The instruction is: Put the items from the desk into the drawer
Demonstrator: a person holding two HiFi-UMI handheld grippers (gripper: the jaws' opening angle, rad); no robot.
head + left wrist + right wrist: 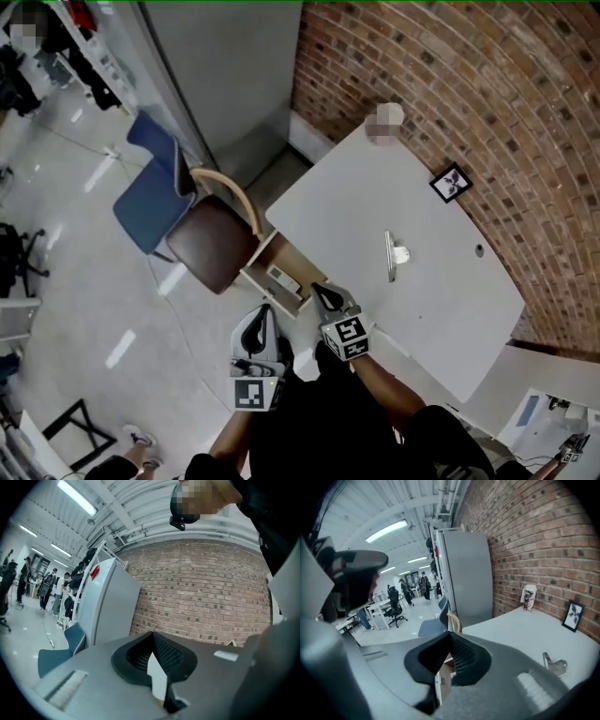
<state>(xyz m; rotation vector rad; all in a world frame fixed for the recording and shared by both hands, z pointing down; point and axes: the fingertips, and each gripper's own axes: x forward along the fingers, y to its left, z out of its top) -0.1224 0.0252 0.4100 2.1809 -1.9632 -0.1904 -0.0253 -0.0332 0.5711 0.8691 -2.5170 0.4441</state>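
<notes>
A silver metal tool [391, 255] lies on the white desk [375, 187]; the right gripper view shows it as the silver metal tool [553, 664] low at the right. The wooden drawer [278, 278] stands open under the desk's near left edge, with a small white item inside. My right gripper [320, 291] hovers just right of the drawer, jaws shut and empty. My left gripper [264, 312] is below the drawer over the floor, also shut with nothing in it. Both gripper views show the left gripper [151, 637] and right gripper [451, 637] with pads meeting at the tip.
A small framed picture [451, 183] and a cup [528, 597] stand on the desk by the brick wall. A brown chair [213, 241] and a blue chair [150, 183] sit left of the drawer. A grey cabinet [466, 573] stands behind them. People stand far off.
</notes>
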